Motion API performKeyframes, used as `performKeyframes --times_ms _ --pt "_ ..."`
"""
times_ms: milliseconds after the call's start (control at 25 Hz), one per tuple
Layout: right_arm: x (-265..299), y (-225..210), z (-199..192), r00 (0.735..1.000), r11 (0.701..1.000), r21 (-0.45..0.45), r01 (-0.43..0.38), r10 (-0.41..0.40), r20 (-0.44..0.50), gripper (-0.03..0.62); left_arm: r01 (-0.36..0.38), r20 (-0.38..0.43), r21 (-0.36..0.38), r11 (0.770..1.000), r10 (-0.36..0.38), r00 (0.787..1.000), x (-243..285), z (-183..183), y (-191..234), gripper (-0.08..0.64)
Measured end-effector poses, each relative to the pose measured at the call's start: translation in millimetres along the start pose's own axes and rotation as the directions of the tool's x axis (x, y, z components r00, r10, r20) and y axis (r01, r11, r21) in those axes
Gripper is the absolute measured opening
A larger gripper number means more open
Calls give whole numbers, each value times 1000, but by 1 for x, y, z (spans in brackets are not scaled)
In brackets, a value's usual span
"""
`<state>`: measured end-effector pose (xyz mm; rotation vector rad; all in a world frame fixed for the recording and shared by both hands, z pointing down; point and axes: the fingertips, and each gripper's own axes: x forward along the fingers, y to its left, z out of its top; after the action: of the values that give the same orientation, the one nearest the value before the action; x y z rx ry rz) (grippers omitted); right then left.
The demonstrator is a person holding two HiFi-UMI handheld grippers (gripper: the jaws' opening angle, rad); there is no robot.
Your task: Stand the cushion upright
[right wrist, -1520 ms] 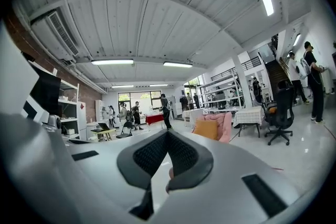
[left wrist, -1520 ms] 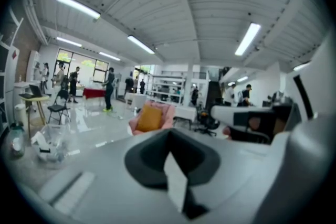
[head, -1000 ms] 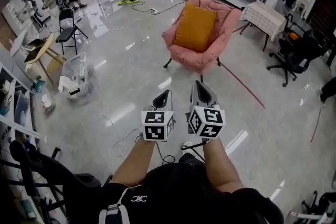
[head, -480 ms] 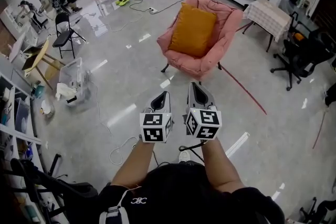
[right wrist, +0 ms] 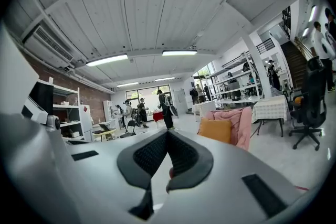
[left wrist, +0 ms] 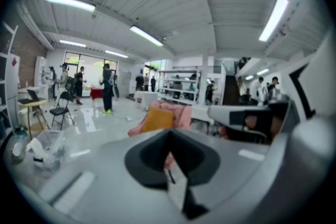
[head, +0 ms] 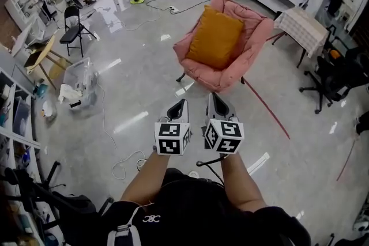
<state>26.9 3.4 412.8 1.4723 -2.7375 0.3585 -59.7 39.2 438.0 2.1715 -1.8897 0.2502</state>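
Note:
An orange cushion leans against the back of a pink armchair on the shiny floor ahead. It also shows in the left gripper view as the cushion and in the right gripper view as the cushion, far beyond the jaws. My left gripper and right gripper are held side by side in front of the person, well short of the chair. Both point towards it. The left gripper and the right gripper are each shut with nothing between the jaws.
A clear plastic bin with clutter stands on the floor at the left, near a black folding chair. Loose cable lies by the person's feet. A checked-cloth table and an office chair stand at the right. People stand far back.
The person has walked forward, so the armchair and cushion look a little nearer and larger. Both grippers stay side by side and shut.

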Motion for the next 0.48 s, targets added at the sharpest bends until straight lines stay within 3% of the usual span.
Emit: performKeyframes --times_ms 480 --pt "52 -15 13 1000 999 -32 -31 31 5 -8 -11 25 -11 1000 12 1000 51 20 20 -3"
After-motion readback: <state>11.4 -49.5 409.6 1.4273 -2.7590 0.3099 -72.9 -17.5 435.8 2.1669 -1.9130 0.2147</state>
